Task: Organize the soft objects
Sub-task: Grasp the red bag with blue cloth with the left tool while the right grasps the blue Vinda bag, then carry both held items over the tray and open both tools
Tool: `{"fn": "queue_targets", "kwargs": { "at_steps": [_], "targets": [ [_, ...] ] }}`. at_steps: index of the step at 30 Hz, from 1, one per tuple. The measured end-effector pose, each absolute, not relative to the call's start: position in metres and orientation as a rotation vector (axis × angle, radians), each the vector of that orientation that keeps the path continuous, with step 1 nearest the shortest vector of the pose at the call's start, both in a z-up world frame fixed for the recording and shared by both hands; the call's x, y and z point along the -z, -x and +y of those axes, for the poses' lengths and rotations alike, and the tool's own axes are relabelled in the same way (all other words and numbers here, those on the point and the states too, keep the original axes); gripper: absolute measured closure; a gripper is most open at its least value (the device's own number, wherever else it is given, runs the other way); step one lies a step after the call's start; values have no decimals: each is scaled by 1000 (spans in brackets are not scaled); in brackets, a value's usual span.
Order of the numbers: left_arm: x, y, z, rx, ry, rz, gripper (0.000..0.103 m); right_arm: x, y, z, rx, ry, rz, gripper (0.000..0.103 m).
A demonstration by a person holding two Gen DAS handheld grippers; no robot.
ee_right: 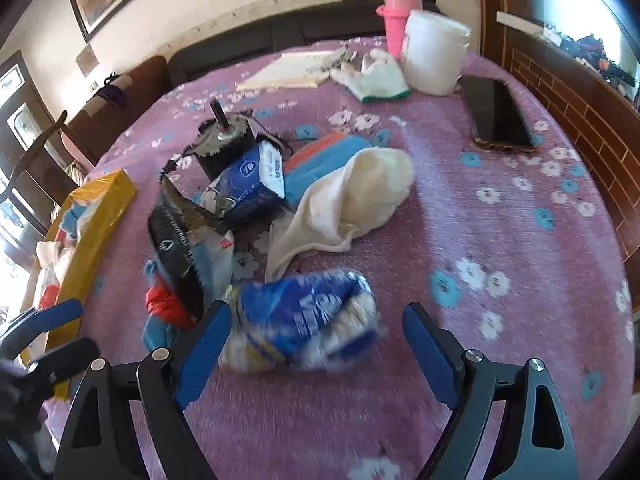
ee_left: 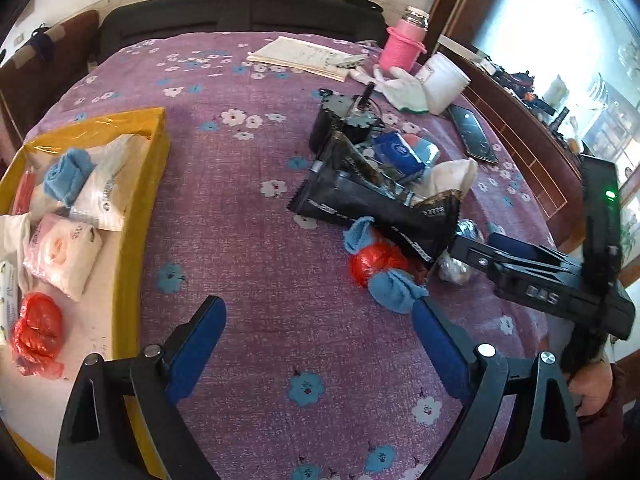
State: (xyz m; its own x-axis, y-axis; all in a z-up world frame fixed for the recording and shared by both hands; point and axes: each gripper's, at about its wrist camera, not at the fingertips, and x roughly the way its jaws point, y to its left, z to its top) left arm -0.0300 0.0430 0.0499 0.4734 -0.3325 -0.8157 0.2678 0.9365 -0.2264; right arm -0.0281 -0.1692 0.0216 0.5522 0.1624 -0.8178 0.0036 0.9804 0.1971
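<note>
Sorting looks partly done. Yellow box point(ee_left: 158, 136) at the left of the purple cloth point(ee_left: 256, 264) already holds soft items: blue roll point(ee_left: 66, 176), white pack point(ee_left: 106, 196), pink-white pack point(ee_left: 64, 252), red bag point(ee_left: 36, 332).

Left to sort, judged from the pile mid-cloth: blue-and-red bundle point(ee_left: 380, 268), black pouch point(ee_left: 376, 208), blue tissue pack point(ee_right: 256, 184), cream cloth point(ee_right: 352, 204), orange-blue item point(ee_right: 328, 152), blue-white pack point(ee_right: 308, 320). Motor point(ee_right: 224, 140) in the pile is hard; likely stays out.

Left gripper point(ee_left: 320, 320): fingers spread wide, nothing between them, bare cloth below; its right finger is just beside the bundle.

Right gripper point(ee_right: 316, 320): fingers spread, blue-white pack lying between them on the cloth, pads not pressing it. Frame blurred here, so contact with the left pad uncertain.

Estimate: under half done; the blue-white pack is probably next.
</note>
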Motion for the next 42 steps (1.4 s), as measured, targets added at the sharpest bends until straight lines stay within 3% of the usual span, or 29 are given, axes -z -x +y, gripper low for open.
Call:
{"fn": "queue_targets", "kwargs": {
  "at_steps": [2, 4, 5, 6, 8, 10, 16, 18, 20, 21, 22, 23, 24, 34, 35, 37, 39, 40, 42],
  "targets": [
    [-51, 28, 45, 356, 70, 1011, 9, -16, 22, -163, -113, -180, 999, 17],
    [-51, 25, 44, 350, 69, 1009, 9, -15, 22, -156, -110, -123, 999, 32],
    [-50, 23, 43, 352, 68, 1009, 9, -17, 23, -153, -136, -106, 1007, 49],
    [-49, 21, 40, 358, 66, 1011, 9, -18, 25, -151, -148, -95, 1019, 57],
    [-45, 18, 33, 375, 58, 1022, 11, -21, 37, -150, -137, -22, 1032, 61],
    [-41, 13, 25, 397, 53, 1035, 19, -19, 49, -155, -119, 19, 1049, 61],
    [-26, -9, -10, 414, 13, 1051, 19, -17, 76, -191, -155, -45, 1076, 58],
    [-19, -15, -24, 428, -12, 1063, 19, -18, 83, -204, -161, -116, 1069, 36],
    [-15, -14, -37, 407, -73, 1038, 19, -21, 85, -212, -150, -140, 1042, 33],
    [-15, -13, -41, 404, -97, 1030, 26, -22, 84, -212, -145, -141, 1034, 33],
    [-16, -10, -43, 399, -121, 1015, 50, -23, 83, -213, -139, -142, 1025, 33],
    [-17, -6, -45, 399, -147, 999, 64, -24, 81, -214, -128, -139, 1015, 30],
    [-19, -4, -44, 413, -157, 1000, 67, -25, 78, -213, -122, -134, 1010, 27],
    [-18, 15, -14, 401, -116, 1041, 63, -13, 23, -190, -45, -49, 1039, 27],
    [-19, 16, -16, 399, -122, 1022, 61, -13, 21, -187, -24, -30, 1036, 30],
    [-18, 21, -21, 402, -147, 1009, 54, -15, 22, -186, -3, -18, 1035, 49],
    [-18, 25, -23, 399, -164, 991, 57, -18, 27, -189, -19, -47, 1044, 51],
    [-19, 27, -21, 402, -163, 984, 67, -19, 32, -190, -19, -46, 1043, 51],
    [-23, 31, -13, 431, -114, 993, 67, -22, 40, -191, -13, -34, 1035, 51]
  ]
}}
